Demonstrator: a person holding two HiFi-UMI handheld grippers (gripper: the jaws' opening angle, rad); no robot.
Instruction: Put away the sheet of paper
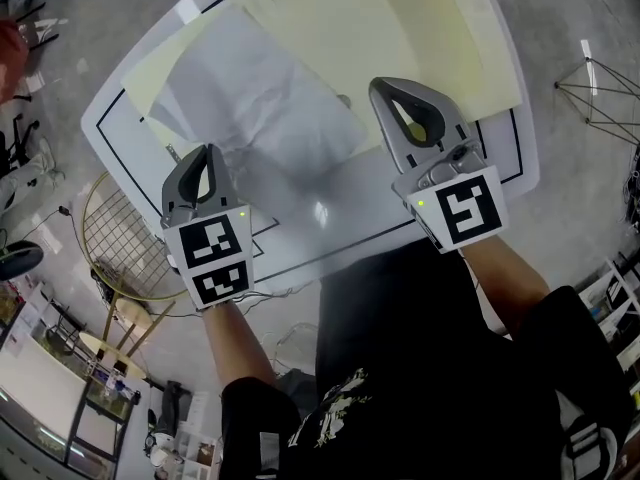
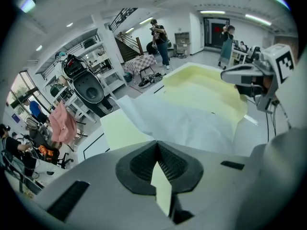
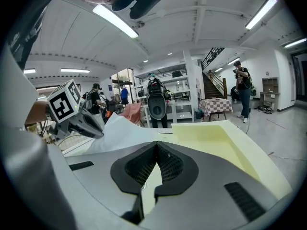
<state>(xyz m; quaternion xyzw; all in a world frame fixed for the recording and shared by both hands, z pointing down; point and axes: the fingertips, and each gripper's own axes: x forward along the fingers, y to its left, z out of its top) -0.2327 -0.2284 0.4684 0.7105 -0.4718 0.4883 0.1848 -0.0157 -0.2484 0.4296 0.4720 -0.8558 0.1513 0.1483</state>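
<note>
Nearest us, at the bottom of the head view, is the person's black shirt (image 1: 410, 368), with both forearms reaching up the frame. The left gripper (image 1: 207, 154) sits left of centre. Its jaws are pressed fully together, and the tips meet right at the near edge of the white sheet of paper (image 1: 260, 98); we cannot tell whether they pinch it. The right gripper (image 1: 380, 88) sits right of centre, jaws likewise closed tip to tip, above the pale yellow sheet (image 1: 400, 28). Whether it nips that sheet we cannot tell.

The white sheet of paper lies crumpled on the white table (image 1: 350, 213), in the upper middle of the frame. It laps over the pale yellow sheet, which spreads beyond it towards the upper right.

At the left edge, beside the table, stands a wire basket (image 1: 115, 233).

Farthest off, at the right of the right gripper view, a person (image 3: 242, 87) stands near a checkered table (image 3: 218, 105) and stairs (image 3: 211, 83).
</note>
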